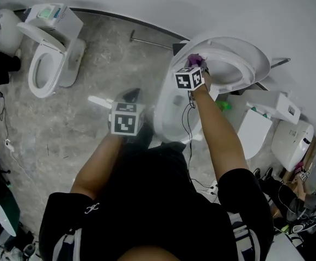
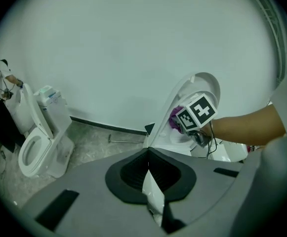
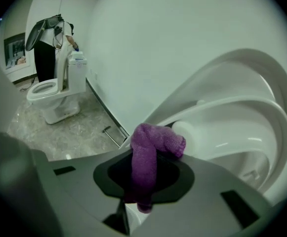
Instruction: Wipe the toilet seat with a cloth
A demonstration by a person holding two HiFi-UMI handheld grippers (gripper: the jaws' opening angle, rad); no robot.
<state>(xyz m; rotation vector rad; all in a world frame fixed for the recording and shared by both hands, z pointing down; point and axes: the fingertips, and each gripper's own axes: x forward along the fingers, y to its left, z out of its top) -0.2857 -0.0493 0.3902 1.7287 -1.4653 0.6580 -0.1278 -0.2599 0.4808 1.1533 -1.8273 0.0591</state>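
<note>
Marbled floor [image 1: 103, 64] beyond; purple cloth [image 3: 145, 162] fills right tongs [image 3: 142, 194], masking their tips.

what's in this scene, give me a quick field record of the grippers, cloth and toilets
right gripper: shut on purple terry cloth
cloth position: at the edge of the raised white toilet seat; contact unclear
left gripper: jaws together, no cloth in them, beside the bowl
near toilet: white bowl, seat tilted up
second white toilet: across the grey mottled floor
</note>
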